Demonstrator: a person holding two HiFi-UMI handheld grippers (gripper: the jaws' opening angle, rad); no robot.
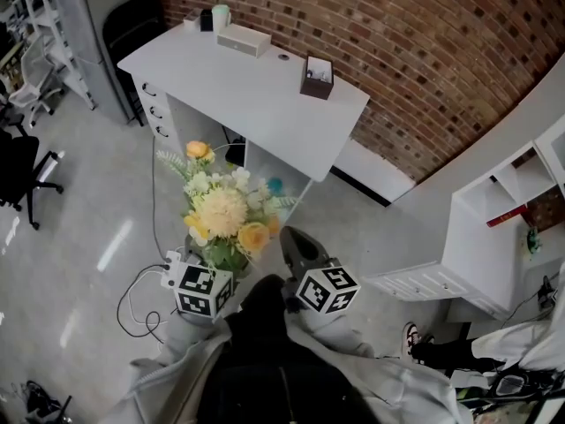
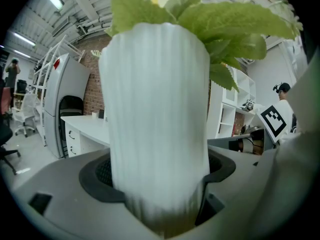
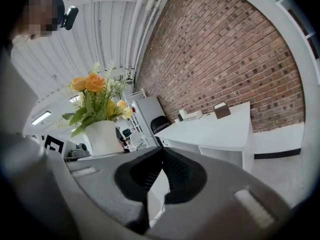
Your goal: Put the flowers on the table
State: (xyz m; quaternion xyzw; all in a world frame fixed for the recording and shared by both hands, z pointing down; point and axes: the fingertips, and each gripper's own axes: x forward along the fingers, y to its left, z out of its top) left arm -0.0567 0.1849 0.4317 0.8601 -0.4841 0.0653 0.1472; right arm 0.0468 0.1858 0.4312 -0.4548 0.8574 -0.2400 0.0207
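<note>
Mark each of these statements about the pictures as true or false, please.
1. The left gripper holds a white vase between its jaws. True.
2. The vase stands on the white table. False: it is held in the air, short of the table.
3. The right gripper has its jaws wide apart. False: they are together, with nothing between them.
4. A brown box stands on the table, near the brick wall. True.
5. The flowers are all red. False: they are yellow, orange and white.
</note>
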